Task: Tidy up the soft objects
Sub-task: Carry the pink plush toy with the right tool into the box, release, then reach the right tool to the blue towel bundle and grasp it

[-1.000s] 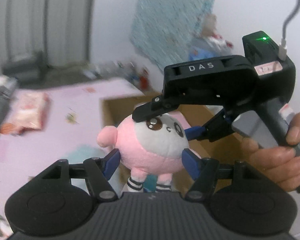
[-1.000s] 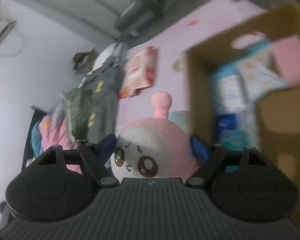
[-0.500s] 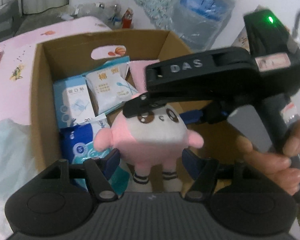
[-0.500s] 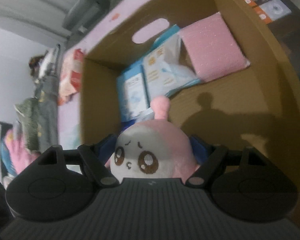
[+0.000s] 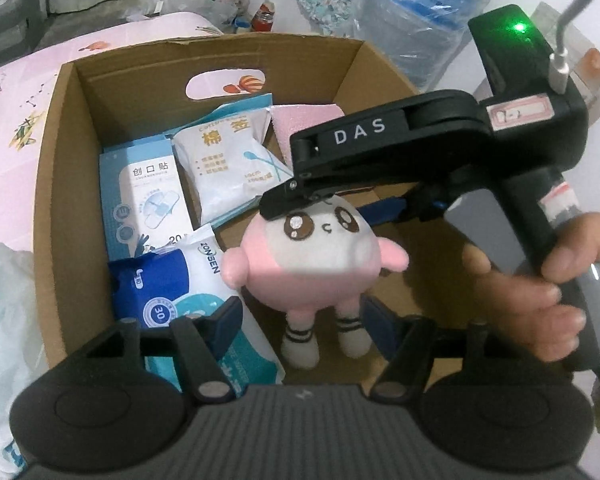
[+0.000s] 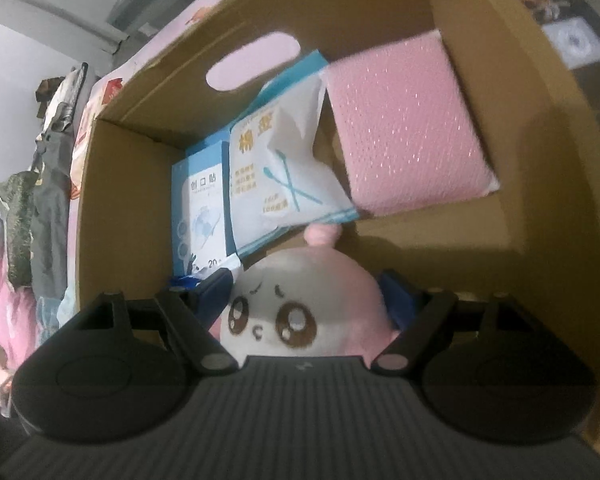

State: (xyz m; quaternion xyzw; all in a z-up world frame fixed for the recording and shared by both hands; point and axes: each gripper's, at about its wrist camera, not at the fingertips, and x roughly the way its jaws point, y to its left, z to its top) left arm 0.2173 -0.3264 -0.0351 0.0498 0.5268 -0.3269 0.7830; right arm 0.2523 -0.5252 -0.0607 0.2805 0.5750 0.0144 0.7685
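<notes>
While the right gripper clamps the round pink-and-white plush doll by its head, it has swung from over the pink bed into the brown cardboard box (nearly stowed), left gripper open around its legs.

Pink-white plush toy over cardboard box
</notes>
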